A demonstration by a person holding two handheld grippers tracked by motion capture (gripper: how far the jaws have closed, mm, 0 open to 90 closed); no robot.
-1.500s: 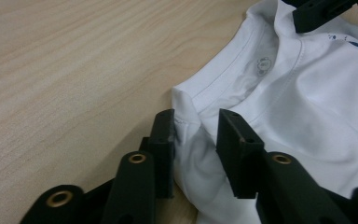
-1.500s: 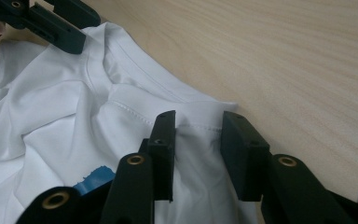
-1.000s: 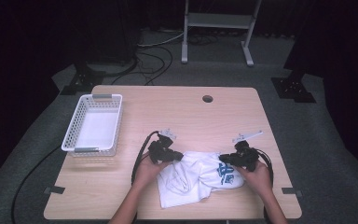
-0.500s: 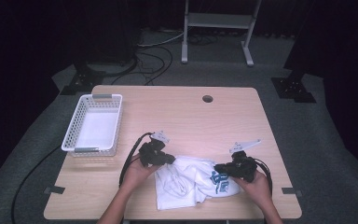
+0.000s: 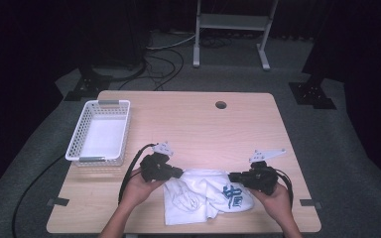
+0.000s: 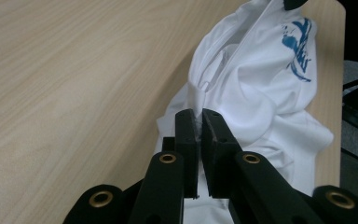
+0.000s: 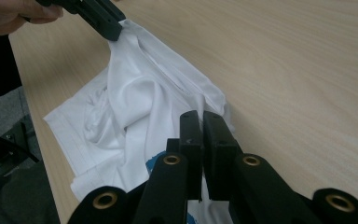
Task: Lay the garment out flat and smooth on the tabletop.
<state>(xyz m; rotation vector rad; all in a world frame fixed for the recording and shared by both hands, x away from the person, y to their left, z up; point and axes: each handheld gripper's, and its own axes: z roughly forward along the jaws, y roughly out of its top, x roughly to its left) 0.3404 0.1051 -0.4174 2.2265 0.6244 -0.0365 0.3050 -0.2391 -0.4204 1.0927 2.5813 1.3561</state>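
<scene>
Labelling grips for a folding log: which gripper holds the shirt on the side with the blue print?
The right gripper: its jaws pinch the white shirt beside the blue print. The left gripper clamps the plain edge.

One wooden counter (image 5: 198,129) is carrying one crumpled white T-shirt (image 5: 203,198) with a single blue print and one white mesh basket (image 5: 99,131). Two hands are working over it, each holding one black gripper: the left gripper (image 5: 178,173) and the right gripper (image 5: 232,176), two fingers apiece.
</scene>
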